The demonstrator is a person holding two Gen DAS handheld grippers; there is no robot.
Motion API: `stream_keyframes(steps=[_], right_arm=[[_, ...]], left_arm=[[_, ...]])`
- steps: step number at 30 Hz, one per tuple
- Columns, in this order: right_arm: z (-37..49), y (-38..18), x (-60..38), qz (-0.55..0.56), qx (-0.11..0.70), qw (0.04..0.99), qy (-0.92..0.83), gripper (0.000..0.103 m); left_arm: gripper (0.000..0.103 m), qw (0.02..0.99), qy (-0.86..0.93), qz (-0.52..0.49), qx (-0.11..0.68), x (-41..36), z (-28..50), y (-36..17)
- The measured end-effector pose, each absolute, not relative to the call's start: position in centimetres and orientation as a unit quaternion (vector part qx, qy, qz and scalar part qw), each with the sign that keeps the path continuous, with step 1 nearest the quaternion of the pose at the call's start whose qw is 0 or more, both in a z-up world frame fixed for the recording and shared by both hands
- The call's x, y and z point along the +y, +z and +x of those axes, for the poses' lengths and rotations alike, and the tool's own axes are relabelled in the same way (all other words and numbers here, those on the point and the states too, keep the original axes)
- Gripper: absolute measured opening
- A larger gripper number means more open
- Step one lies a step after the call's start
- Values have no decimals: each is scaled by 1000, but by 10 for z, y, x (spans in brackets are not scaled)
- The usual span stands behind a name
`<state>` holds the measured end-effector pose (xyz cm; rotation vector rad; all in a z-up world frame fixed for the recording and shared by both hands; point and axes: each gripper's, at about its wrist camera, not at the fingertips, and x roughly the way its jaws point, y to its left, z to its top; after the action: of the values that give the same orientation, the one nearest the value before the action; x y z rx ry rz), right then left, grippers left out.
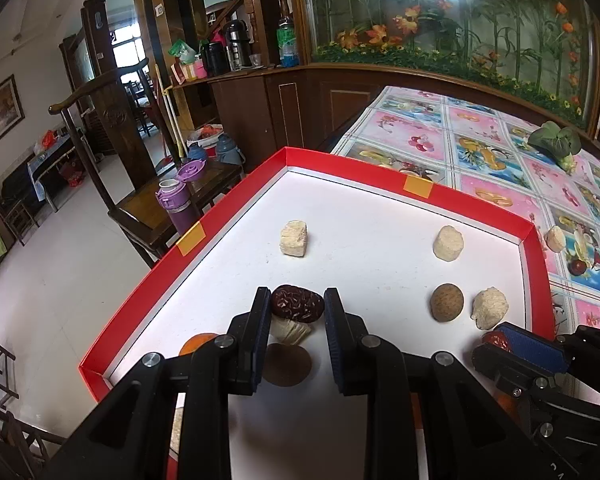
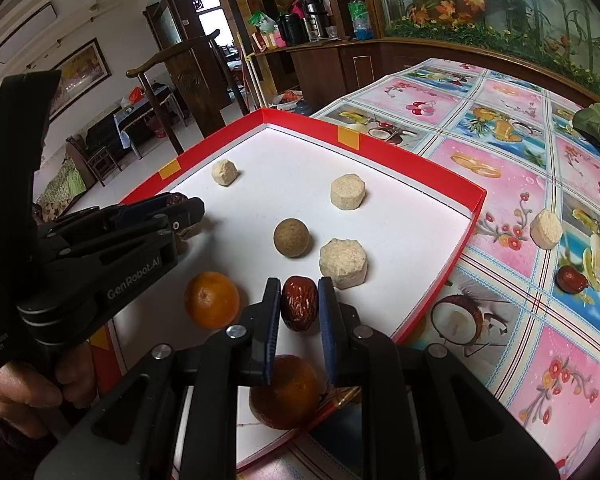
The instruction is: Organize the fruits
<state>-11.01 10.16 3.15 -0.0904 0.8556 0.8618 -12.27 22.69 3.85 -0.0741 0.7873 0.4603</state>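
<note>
A white tray with a red rim lies on the table. My left gripper is shut on a dark red date, above a beige piece and a brown disc. My right gripper is shut on another red date over the tray's near right part. In the tray lie two oranges, a brown ball and several beige chunks. Outside it lie a beige chunk and a date.
The table wears a fruit-patterned cloth, with a leafy green vegetable at its far edge. Left of the tray stands a wooden chair with a purple flask. A hand holds the left gripper's handle.
</note>
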Motion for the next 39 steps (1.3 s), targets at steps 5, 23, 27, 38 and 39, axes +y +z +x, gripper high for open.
stream_keyframes(steps=[5, 23, 27, 38, 39], right_arm=[[-111, 32, 103, -47, 401, 820, 405, 24], [-118, 47, 93, -33, 370, 831, 413, 45], [-114, 52, 84, -21, 366, 836, 408, 45], [-68, 60, -8, 17, 364, 876, 316, 45], [-62, 57, -20, 13, 368, 880, 301, 45]], left_arm=[[26, 896, 227, -34, 380, 226, -123, 39], [67, 893, 244, -40, 376, 225, -126, 44], [73, 895, 245, -35, 372, 220, -125, 48], [78, 902, 220, -4, 371, 184, -120, 59], [78, 903, 217, -1, 372, 181, -119, 60]])
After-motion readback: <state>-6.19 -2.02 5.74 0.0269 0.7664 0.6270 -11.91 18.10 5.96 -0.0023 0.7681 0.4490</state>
